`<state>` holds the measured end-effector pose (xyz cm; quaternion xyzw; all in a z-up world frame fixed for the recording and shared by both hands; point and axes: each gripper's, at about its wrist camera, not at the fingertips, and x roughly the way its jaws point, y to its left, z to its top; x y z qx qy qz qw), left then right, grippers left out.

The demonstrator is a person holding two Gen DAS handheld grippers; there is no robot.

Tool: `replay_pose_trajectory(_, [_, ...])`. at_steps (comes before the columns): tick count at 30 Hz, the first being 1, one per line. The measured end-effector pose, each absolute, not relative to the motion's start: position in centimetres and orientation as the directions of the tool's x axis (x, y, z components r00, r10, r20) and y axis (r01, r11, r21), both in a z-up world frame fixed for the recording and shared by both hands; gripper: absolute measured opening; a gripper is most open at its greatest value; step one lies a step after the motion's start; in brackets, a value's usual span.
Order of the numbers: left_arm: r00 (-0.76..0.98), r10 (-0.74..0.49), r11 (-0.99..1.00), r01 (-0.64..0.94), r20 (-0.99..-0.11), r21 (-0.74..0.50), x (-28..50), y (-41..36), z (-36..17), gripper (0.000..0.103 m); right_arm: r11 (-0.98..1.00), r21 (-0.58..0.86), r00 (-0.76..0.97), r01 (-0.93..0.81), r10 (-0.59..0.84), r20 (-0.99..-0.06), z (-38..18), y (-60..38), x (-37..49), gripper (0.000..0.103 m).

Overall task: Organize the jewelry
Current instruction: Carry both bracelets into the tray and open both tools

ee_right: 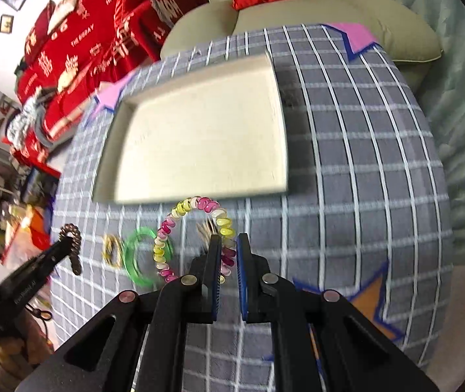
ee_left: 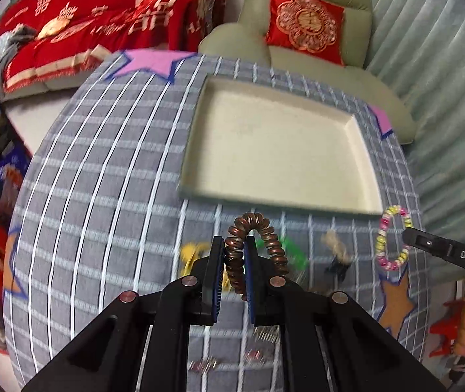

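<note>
Carrying both pieces toward the tray, we keep the left gripper clenched on the brown coil tie; the right gripper grasps the beaded bracelet; both hang just short of its near rim; release only once over it.

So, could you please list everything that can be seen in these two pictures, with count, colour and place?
tray: 1, cream, nothing in it, far part of the table
tablecloth: 1, grey with white checks and coloured stars, covers the table
brown spiral band: 1, copper brown, in the left gripper
beaded bracelet: 1, pink, yellow and white, in the right gripper
green ring: 1, green, on the cloth near the tray
yellow item: 1, yellow, left of the green ring, blurred
sofa: 1, pale green, behind the table
red cushion: 1, red and gold, on the sofa
left gripper: 1, black, shut on the band
right gripper: 1, black, shut on the bracelet
</note>
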<state>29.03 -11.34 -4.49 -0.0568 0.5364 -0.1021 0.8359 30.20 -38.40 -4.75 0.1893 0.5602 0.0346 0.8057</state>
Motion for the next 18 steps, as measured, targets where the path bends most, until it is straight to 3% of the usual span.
replay_pose_trajectory(6, [0.451,-0.234,0.972,0.119,-0.861,-0.201,34.0,-14.0,-4.1,0.022,0.923,0.355,0.396,0.149,0.273,-0.876,-4.5,-38.9,34.6,0.01])
replay_pose_trajectory(18, [0.443,-0.152,0.985,0.146,-0.884,-0.096,41.7,-18.6,-8.5,0.022,0.942,0.311,0.37,0.128,0.246,-0.896,-7.9,-39.1,41.5,0.01])
